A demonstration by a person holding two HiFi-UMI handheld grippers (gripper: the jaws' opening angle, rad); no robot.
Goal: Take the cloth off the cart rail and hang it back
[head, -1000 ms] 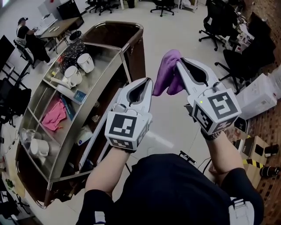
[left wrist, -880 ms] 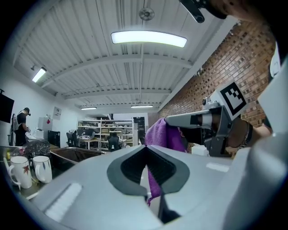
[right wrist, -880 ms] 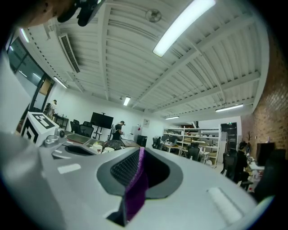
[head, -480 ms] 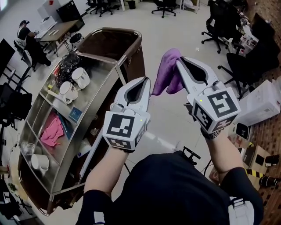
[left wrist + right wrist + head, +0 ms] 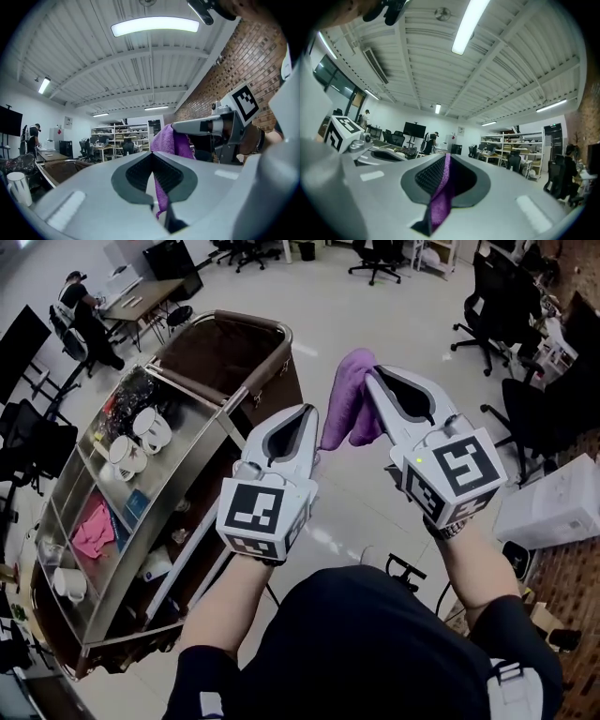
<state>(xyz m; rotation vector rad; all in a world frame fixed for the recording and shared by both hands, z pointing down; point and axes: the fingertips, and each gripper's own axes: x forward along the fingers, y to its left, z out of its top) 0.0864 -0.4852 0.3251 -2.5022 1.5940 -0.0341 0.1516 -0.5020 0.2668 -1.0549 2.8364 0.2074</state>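
— Where is the purple cloth (image 5: 352,395)?
— Off the cart (image 5: 202,432), held up in the air well to the cart's right, above the floor.
— What holds it?
— The right gripper (image 5: 372,371) is clamped on its upper part. The left gripper (image 5: 312,412), just beside it, has its jaws closed on a lower edge, with a purple strip showing between them.

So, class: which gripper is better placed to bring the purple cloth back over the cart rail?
Left, probably. The left gripper pinches the cloth by an edge and sits nearer the cart rail; the right gripper, clamping the bunched part, is on the far side.
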